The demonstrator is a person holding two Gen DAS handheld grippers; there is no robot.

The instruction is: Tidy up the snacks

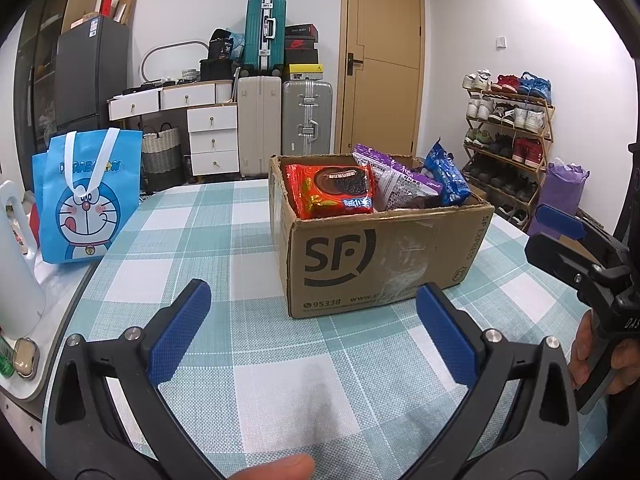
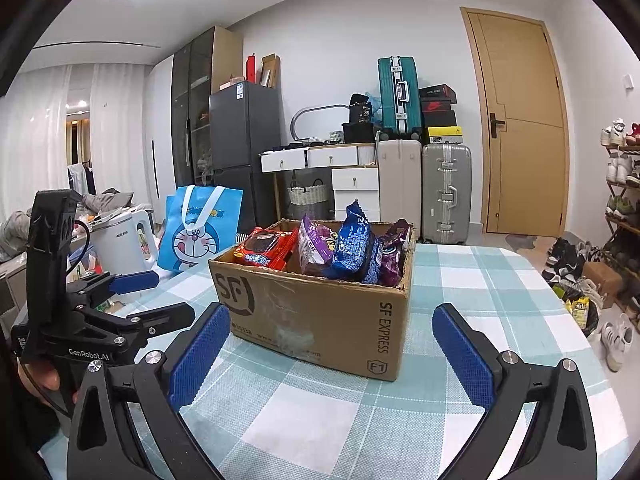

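Note:
A cardboard SF box (image 1: pixel 372 256) stands on the checked tablecloth (image 1: pixel 224 240). In it stand a red cookie pack (image 1: pixel 334 192), a purple pack (image 1: pixel 396 178) and a blue pack (image 1: pixel 446 176). My left gripper (image 1: pixel 314 308) is open and empty, just in front of the box. In the right wrist view the box (image 2: pixel 320 312) holds the red pack (image 2: pixel 266 248), a purple pack (image 2: pixel 314 250), the blue pack (image 2: pixel 356 250) and another purple pack (image 2: pixel 394 258). My right gripper (image 2: pixel 332 332) is open and empty, in front of the box.
A blue Doraemon bag (image 1: pixel 86 196) stands at the table's left edge, also in the right wrist view (image 2: pixel 200 228). A white kettle (image 1: pixel 16 268) stands at the far left. Suitcases (image 1: pixel 286 120), drawers and a shoe rack (image 1: pixel 508 140) stand beyond the table.

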